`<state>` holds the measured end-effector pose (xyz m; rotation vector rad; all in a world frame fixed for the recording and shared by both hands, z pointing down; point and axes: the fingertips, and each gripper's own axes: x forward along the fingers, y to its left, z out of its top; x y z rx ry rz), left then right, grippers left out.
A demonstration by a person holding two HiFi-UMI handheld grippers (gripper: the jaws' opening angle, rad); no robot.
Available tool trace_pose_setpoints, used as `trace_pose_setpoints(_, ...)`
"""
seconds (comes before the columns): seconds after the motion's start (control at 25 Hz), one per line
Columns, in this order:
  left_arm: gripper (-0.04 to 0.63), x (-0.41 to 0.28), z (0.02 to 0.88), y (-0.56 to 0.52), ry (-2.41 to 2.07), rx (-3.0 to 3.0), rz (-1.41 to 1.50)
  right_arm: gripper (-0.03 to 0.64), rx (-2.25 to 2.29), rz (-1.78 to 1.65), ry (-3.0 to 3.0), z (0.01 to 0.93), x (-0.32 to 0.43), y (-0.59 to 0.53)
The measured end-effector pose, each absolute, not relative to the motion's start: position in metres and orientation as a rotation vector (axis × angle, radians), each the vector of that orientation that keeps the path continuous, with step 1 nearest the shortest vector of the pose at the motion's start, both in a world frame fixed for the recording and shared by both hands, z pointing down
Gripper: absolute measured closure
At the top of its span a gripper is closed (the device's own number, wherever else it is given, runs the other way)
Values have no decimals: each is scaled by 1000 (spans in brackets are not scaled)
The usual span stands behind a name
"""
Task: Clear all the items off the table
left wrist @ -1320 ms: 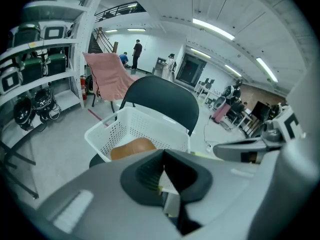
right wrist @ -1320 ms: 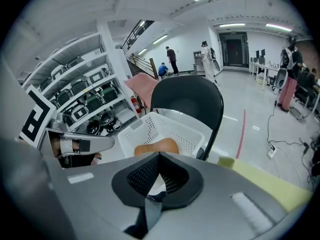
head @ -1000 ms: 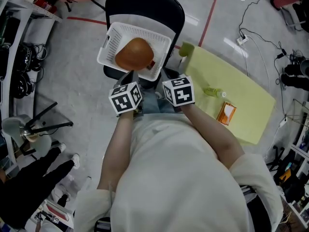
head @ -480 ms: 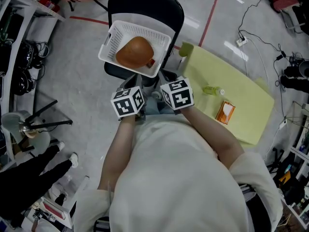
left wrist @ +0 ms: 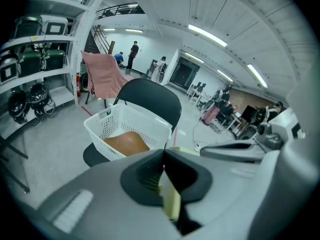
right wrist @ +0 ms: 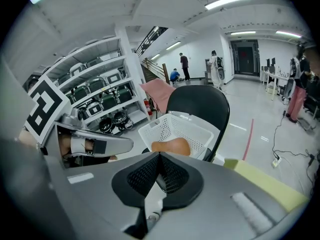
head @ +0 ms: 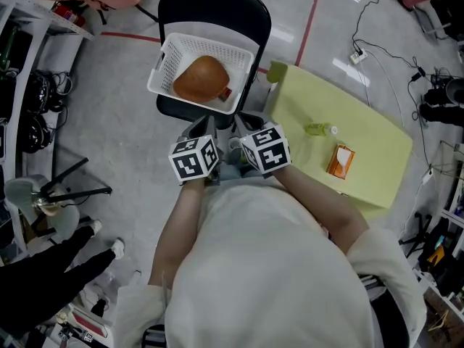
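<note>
One bottle [head: 317,129] — one carton [head: 339,161] (one basket [head: 169,65])

White lattice basket [head: 166,62], brown object [head: 201,78], black chair [head: 212,7], yellow-green table [head: 371,132], orange carton [head: 339,161], pale green bottle [head: 317,129]

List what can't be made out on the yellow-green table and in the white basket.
Orange carton: print too small, head view.
Small green bottle: label too small, head view.
Brown rounded object in white plastic basket: underside hidden by basket walls, every view.

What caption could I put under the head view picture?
Both shut, the left gripper and right gripper hover by a basket on a chair; a bottle and carton sit on the yellow table.
</note>
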<state>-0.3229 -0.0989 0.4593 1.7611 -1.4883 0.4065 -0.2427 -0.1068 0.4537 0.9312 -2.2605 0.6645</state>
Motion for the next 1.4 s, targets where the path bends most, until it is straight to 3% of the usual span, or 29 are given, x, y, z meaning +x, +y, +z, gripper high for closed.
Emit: trace_pose_setpoints(1.4, 586, -291, 447, 4, -1183, 2020, 572, 618, 1358, 815, -2113, 442, -202, 33)
